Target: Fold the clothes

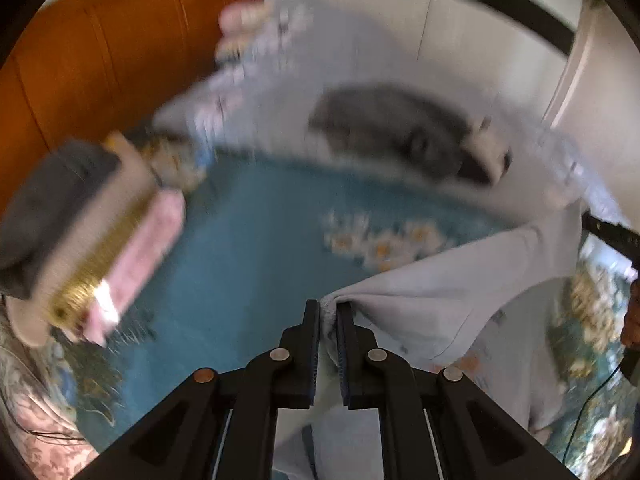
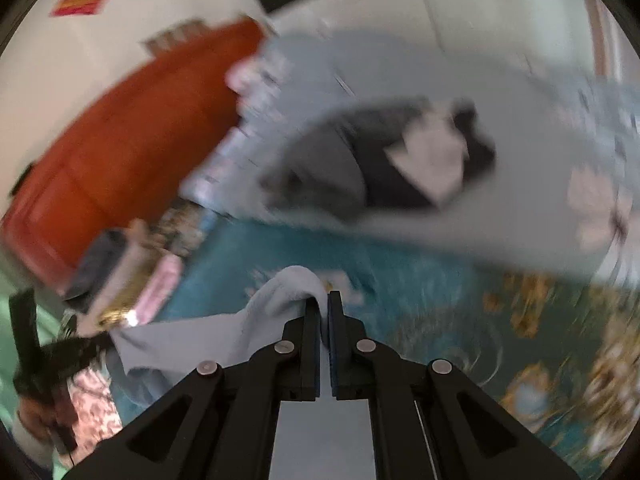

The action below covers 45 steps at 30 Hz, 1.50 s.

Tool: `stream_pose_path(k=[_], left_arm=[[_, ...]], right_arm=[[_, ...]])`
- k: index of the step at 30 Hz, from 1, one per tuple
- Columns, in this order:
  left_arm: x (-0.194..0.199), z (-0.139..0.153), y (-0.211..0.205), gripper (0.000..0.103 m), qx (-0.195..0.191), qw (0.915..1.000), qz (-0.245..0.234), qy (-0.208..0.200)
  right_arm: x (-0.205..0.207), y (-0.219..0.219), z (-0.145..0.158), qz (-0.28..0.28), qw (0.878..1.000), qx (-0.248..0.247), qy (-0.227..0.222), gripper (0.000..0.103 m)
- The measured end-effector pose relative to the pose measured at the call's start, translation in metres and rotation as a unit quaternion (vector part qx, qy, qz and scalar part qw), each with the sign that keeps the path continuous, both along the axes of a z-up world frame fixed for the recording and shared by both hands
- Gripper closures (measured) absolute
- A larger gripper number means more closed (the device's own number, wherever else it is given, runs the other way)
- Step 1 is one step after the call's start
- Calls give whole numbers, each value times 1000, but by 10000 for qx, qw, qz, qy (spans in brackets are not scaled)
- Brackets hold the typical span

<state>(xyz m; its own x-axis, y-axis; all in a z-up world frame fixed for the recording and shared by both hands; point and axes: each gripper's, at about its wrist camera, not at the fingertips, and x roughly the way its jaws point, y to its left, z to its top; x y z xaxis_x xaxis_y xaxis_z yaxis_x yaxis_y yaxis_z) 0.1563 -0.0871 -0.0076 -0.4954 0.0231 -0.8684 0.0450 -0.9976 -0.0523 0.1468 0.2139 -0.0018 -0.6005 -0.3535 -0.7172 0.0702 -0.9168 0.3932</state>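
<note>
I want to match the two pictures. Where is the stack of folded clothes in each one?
Left wrist view: the stack of folded clothes is at the left edge, on the blue floral bedspread.
Right wrist view: the stack is lower left, smaller, on the same bedspread.
Shared landmark: the orange wooden headboard rises just behind the stack in both.

blurred clothes pile [image 1: 404,136], folded stack [image 1: 80,236] smeared

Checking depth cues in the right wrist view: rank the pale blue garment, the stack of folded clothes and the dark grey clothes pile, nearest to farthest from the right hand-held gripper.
1. Pale blue garment, clamped in the right hand-held gripper.
2. Stack of folded clothes, left.
3. Dark grey clothes pile, far, ahead.
</note>
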Motion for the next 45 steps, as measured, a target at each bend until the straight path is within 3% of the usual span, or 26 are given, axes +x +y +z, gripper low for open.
stream_pose_path(k=[3, 13, 18, 23, 24, 26, 29, 33, 38, 42, 45], left_arm=[[-24, -21, 1, 94, -82, 9998, 18, -199], [-117, -18, -10, 94, -158, 9997, 86, -158], [-136, -63, -36, 94, 416, 9961, 395, -672], [-134, -84, -54, 89, 976, 9909, 326, -862], [-135, -85, -58, 87, 1091, 9897, 289, -882], [-135, -84, -65, 68, 1181, 9887, 278, -878], [-126, -79, -86, 60, 1376, 9865, 422, -786], [-87, -82, -115, 55, 1521, 9829, 695, -776], [-19, -101, -119, 53, 1242, 9850, 741, -944], [18, -133, -127, 53, 1344, 9755, 1109, -1345], [37, -148, -129, 55, 1579, 9673, 1324, -1478]], right_arm=[[-22, 3, -45, -163, 9988, -51, -467, 100], [-97, 7, -37, -264, 9987, 40, -424, 100], [-121, 7, -66, -455, 9944, -11, -951, 100], [-135, 2, -84, -594, 9901, 128, -1268, 100], [-138, 1, -88, -621, 9890, 156, -1331, 100], [-144, -1, -95, -676, 9868, 211, -1457, 100], [-152, -3, -106, -759, 9830, 295, -1645, 100], [-159, -8, -113, -768, 9788, 426, -1851, 100], [-156, -15, -109, -569, 9767, 478, -2012, 98], [-130, -12, -88, -326, 9830, 385, -1768, 68], [-110, -4, -75, -429, 9844, 385, -1662, 65]])
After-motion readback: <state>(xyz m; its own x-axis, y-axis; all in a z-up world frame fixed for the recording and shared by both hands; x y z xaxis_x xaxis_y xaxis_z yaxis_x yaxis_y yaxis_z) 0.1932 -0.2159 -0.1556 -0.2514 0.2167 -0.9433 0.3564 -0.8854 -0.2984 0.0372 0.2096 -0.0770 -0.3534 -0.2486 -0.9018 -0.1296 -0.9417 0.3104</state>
